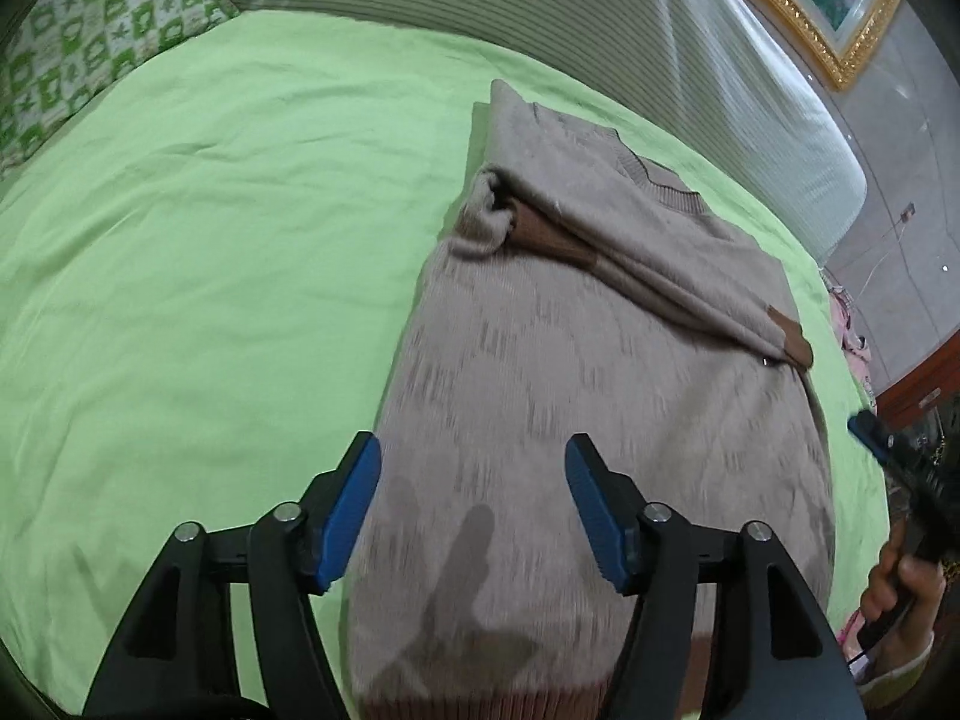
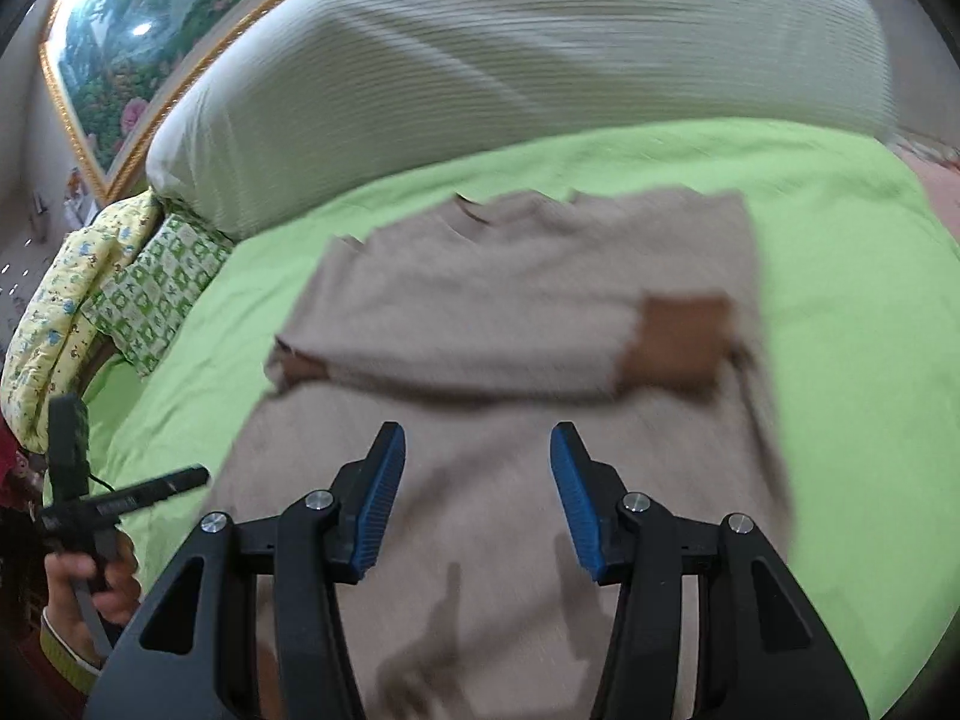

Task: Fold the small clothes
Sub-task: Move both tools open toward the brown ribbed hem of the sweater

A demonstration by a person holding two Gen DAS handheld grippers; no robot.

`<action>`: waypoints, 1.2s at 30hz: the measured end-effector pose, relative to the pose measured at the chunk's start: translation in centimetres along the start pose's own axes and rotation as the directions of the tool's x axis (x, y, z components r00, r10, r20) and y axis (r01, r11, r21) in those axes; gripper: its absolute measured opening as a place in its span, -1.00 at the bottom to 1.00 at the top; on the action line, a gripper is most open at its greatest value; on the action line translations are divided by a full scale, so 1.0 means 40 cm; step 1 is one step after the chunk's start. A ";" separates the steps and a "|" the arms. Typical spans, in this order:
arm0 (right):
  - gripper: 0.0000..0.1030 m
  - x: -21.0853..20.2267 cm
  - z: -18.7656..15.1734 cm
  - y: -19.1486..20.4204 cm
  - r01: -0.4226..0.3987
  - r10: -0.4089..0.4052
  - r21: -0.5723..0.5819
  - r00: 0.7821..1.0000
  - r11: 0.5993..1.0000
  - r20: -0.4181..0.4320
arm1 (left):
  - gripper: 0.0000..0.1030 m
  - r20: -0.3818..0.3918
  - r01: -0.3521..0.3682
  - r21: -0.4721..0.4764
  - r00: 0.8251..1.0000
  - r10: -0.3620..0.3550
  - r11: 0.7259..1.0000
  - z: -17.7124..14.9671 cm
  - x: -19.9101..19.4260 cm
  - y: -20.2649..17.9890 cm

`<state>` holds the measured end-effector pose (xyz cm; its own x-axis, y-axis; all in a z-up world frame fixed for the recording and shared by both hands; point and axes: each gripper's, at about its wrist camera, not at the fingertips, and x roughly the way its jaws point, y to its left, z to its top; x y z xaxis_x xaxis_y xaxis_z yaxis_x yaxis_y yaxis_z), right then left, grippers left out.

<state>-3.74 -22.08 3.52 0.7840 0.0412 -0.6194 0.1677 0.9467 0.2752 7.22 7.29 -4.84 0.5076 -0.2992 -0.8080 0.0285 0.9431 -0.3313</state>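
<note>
A beige knit sweater (image 1: 600,372) lies flat on the green bedsheet (image 1: 210,240), both sleeves folded across its chest, brown cuffs (image 1: 792,339) showing. My left gripper (image 1: 474,474) is open and empty, hovering over the sweater's lower part near its left edge. In the right wrist view the same sweater (image 2: 510,330) lies ahead with a brown cuff (image 2: 681,339) at its right side. My right gripper (image 2: 477,468) is open and empty above the sweater's lower body. Each gripper shows at the edge of the other's view: the right one (image 1: 870,429) and the left one (image 2: 120,498).
A striped white bolster (image 2: 510,60) runs along the bed's far side. Patterned green and yellow pillows (image 2: 120,300) lie at the left end. A gold-framed painting (image 1: 828,6) hangs on the wall. Pink cloth (image 1: 852,336) lies past the bed's right edge.
</note>
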 end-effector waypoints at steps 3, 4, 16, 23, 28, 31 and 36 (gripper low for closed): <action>0.01 -0.048 -0.067 -0.036 0.031 -0.030 0.028 0.999 0.999 -0.013 | 0.31 -0.011 -0.010 -0.003 1.000 0.010 1.000 -0.040 -0.020 0.008; 0.01 -0.064 -0.092 -0.052 0.039 -0.038 0.047 0.999 0.998 -0.023 | 0.32 -0.015 -0.013 -0.001 1.000 0.013 1.000 -0.049 -0.025 0.011; 0.01 -0.186 -0.304 -0.132 0.082 -0.075 0.171 0.996 0.982 -0.049 | 0.43 -0.082 -0.026 0.004 0.996 0.027 1.000 -0.161 -0.061 0.055; 0.01 -0.181 -0.396 -0.113 0.023 0.004 0.223 0.993 0.975 -0.118 | 0.50 -0.122 0.008 -0.031 0.992 -0.012 0.999 -0.199 -0.070 0.087; 0.01 -0.171 -0.420 -0.074 -0.056 0.085 0.221 0.989 0.974 -0.124 | 0.51 -0.150 0.043 -0.065 0.987 -0.052 0.997 -0.209 -0.067 0.097; 0.01 -0.157 -0.426 -0.064 -0.085 0.118 0.233 0.984 0.969 -0.132 | 0.52 -0.175 0.061 -0.067 0.982 -0.072 0.996 -0.213 -0.058 0.087; 0.00 -0.137 -0.425 -0.063 -0.139 0.175 0.283 0.979 0.949 -0.106 | 0.58 -0.206 0.106 -0.054 0.972 -0.115 0.993 -0.225 -0.036 0.054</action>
<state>-18.62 -19.25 -6.28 0.7337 0.2401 -0.6357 0.2192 0.8018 0.5559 -1.21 8.46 -8.79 0.3123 -0.4287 -0.8478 0.0353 0.8970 -0.4406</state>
